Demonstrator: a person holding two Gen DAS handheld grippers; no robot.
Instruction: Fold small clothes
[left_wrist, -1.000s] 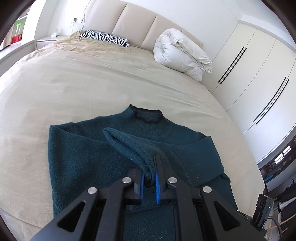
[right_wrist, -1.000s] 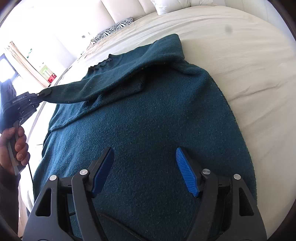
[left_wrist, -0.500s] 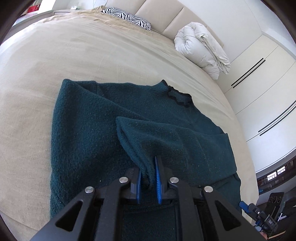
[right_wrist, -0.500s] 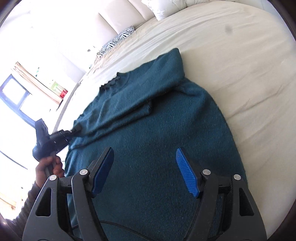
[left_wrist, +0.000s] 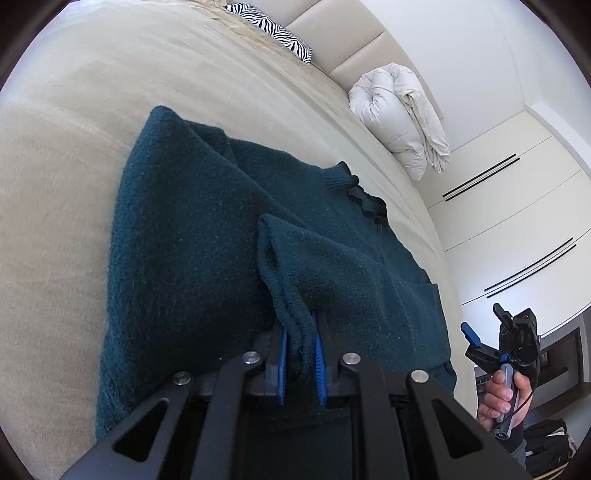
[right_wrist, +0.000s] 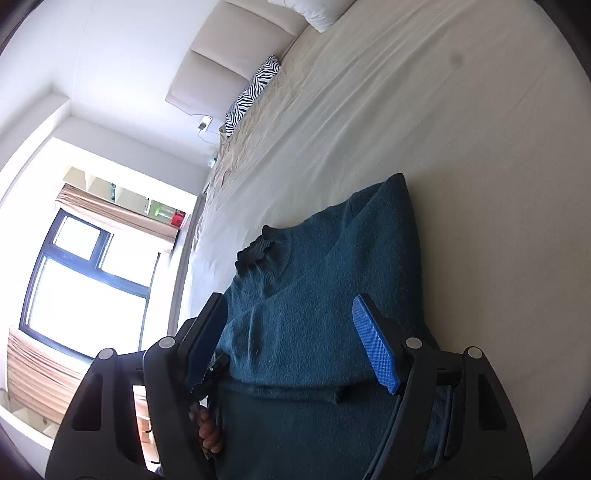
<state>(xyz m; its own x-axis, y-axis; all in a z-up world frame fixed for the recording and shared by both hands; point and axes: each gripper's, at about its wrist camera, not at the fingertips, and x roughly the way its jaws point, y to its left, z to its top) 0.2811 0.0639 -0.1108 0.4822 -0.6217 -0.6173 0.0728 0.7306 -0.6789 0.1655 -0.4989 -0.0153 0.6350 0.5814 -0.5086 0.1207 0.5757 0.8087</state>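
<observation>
The sweater (left_wrist: 192, 258) hem is hidden behind the left gripper (left_wrist: 300, 360) body and cut off at the frame's lower edge. The sleeve cuff (left_wrist: 295, 328) tip is concealed between the clamped pads. In the right wrist view, the left hand (right_wrist: 208, 430) is mostly hidden behind the right gripper (right_wrist: 291, 343) frame.

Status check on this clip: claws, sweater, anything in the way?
Left claw shut on sleeve cuff. Right claw open, empty. Teal sweater flat on bed. Nothing in the way.

sweater (left_wrist: 192, 266) on bed (left_wrist: 74, 110), pillow (left_wrist: 273, 26) behind
</observation>
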